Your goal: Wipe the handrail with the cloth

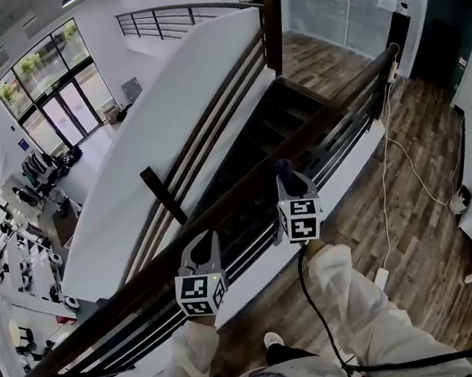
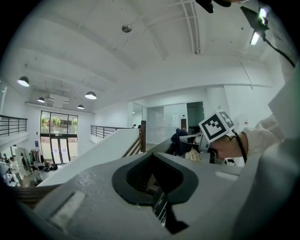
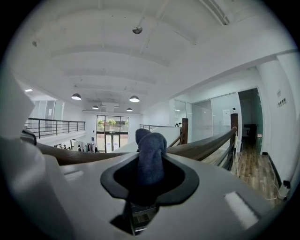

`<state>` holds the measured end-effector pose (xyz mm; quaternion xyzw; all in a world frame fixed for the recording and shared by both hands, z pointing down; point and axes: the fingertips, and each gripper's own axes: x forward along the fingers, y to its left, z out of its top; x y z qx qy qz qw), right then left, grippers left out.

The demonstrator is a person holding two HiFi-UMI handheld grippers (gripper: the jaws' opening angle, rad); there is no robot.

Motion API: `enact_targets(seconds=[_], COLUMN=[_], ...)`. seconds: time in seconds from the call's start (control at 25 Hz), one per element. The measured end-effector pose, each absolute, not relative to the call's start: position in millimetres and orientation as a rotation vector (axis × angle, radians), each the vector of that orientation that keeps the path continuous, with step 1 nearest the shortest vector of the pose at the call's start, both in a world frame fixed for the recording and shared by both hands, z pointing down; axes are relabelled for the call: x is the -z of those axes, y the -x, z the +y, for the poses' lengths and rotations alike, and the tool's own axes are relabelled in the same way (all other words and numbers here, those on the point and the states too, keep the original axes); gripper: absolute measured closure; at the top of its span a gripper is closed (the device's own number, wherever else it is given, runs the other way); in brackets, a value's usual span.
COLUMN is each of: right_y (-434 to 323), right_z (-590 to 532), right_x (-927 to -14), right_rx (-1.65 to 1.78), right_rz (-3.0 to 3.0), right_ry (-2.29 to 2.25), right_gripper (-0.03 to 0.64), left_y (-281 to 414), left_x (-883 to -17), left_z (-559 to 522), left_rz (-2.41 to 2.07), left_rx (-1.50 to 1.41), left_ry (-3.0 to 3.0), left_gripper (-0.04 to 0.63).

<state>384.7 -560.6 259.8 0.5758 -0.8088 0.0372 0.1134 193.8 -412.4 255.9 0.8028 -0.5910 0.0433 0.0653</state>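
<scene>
The dark wooden handrail runs diagonally from lower left to upper right above the stairs. My right gripper is shut on a dark blue cloth, which sits at the rail's top near its middle. In the right gripper view the cloth sticks up out of the gripper, with the handrail running away behind it. My left gripper is shut on nothing, close to the rail further down. The left gripper view looks over its gripper at the right gripper and cloth.
A white stair wall flanks the far side of the stairs. White cables trail over the wooden floor on my side. A black cable hangs from the right gripper past a white sleeve. A lower hall lies far left.
</scene>
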Motion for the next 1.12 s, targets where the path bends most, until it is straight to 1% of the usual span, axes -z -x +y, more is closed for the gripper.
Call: enact_targets(seconds=[0.36, 0.56, 1.12], right_y=[-346.6, -283.4, -103.8], right_z=[-498.8, -446.4, -299.5], right_x=[-241.1, -234.3, -232.2], right_rx=[-0.101, -0.1, -0.132], right_rz=[-2.505, -2.638, -2.847], right_ry=[-1.637, -1.489, -0.941], right_gripper=[0.518, 0.518, 0.518], left_y=[-138.8, -99.2, 30.2], left_x=[-261.2, -273.7, -263.7], left_z=[-350.9, -313.3, -183.1], left_rz=[-1.875, -1.961, -2.266], left_rx=[-0.145, -0.136, -0.124], left_ry=[-2.334, -2.229, -1.958], left_gripper=[0.597, 0.598, 0.598])
